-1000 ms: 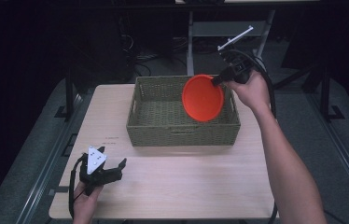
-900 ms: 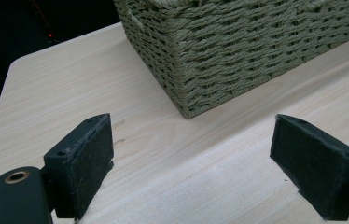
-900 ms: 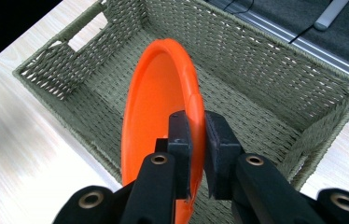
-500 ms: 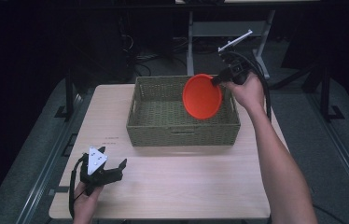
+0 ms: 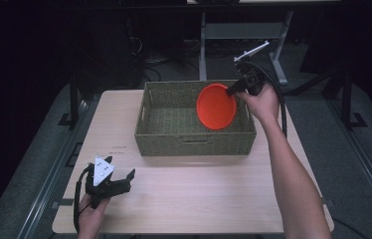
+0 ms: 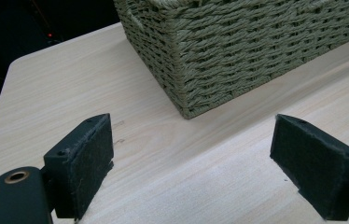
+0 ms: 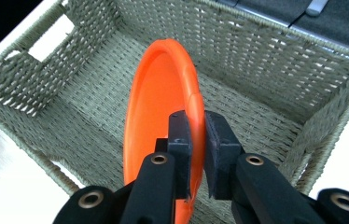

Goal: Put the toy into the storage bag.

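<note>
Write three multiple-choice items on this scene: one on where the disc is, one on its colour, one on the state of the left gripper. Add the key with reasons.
1. Where is the disc?
A. flat on the table
B. held on edge over the basket
C. on the floor

2. What colour is the disc?
A. orange
B. blue
C. white

3. How is the left gripper?
A. shut on the basket
B. shut on the disc
C. open, holding nothing

Key: 1 B, the right gripper pinches its rim above the basket's inside; 2 A, it shows orange in the high and right gripper views; 3 C, its jaws stand wide apart over the bare table.
</note>
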Tool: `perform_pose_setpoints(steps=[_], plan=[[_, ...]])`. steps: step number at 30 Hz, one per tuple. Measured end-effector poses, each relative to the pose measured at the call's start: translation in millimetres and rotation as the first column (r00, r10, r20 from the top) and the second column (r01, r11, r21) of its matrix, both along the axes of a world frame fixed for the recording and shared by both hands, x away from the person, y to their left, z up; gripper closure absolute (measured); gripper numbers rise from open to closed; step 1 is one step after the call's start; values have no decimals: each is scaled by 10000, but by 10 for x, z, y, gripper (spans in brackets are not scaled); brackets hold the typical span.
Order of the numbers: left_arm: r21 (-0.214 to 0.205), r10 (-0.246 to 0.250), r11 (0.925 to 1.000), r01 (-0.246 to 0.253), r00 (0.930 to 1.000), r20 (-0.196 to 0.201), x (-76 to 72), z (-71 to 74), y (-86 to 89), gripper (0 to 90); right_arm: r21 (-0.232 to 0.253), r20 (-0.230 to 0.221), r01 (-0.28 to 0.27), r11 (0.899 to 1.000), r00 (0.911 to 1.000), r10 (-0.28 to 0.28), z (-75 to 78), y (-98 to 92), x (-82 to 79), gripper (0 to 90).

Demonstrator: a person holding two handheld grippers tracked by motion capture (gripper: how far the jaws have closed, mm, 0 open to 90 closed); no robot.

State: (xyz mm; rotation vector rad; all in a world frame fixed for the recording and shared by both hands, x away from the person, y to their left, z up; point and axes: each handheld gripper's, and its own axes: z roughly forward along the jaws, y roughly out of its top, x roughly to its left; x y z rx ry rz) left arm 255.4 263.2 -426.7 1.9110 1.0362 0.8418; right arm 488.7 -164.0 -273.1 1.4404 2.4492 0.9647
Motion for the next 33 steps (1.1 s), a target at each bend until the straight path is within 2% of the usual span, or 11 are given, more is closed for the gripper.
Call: perform_pose_setpoints(steps=[7, 14, 22, 33], plan=[[-6, 15, 10000, -15, 10000, -2, -4, 2, 0, 128, -43, 48, 152, 9999, 9999, -152, -75, 1, 16, 816], [53, 20, 10000, -20, 10000, -39, -11, 5, 3, 128, -78, -238, 205, 9998, 9995, -207, -206, 26, 50, 816], [2, 37, 10000, -37, 10000, -33, -7, 2, 3, 128, -288, -235, 229, 9993, 9994, -236, -320, 89, 71, 815], [16, 40, 10000, -40, 10000, -45, -8, 5, 4, 127, -397, -536, 307, 9987, 9980, -328, -456, 123, 95, 815]])
